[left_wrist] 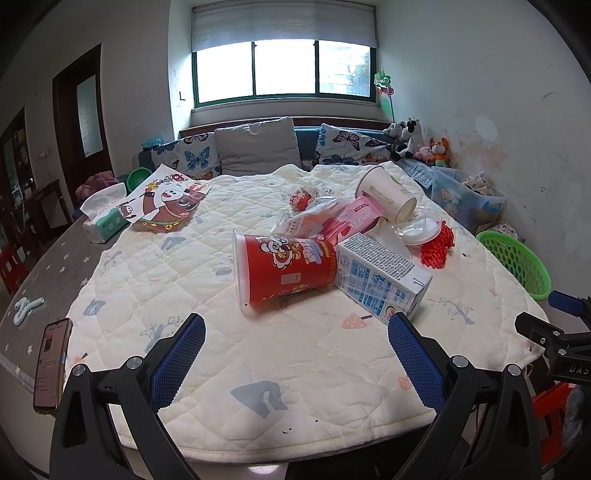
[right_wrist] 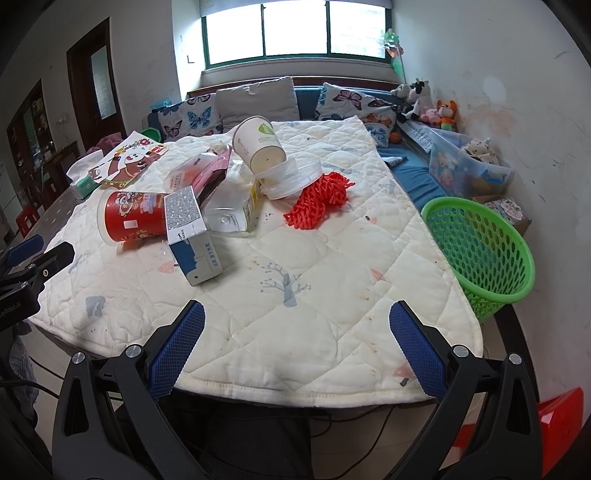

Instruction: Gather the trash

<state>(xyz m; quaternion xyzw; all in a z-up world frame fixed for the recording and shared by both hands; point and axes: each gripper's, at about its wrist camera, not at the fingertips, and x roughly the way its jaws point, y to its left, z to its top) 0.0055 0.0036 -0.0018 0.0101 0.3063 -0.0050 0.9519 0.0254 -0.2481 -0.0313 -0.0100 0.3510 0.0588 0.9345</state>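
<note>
Near table's front edge, left gripper (left_wrist: 295, 354) and right gripper (right_wrist: 297, 349) released, empty; first pickup pending: red cup (left_wrist: 286, 267), then green basket (right_wrist: 480, 254) at right edge.

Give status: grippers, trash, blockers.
Left gripper and right gripper open, empty. Red snack cup, milk carton, red mesh netting lie on quilt. Green perforated basket at right edge, path unobstructed.

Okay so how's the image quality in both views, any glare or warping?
Left wrist view: the window is blown out white, and the quilt bulges with fisheye curve, corners black. Right wrist view: same overexposed window, the green basket stretched near the edge, trash still sharp.
</note>
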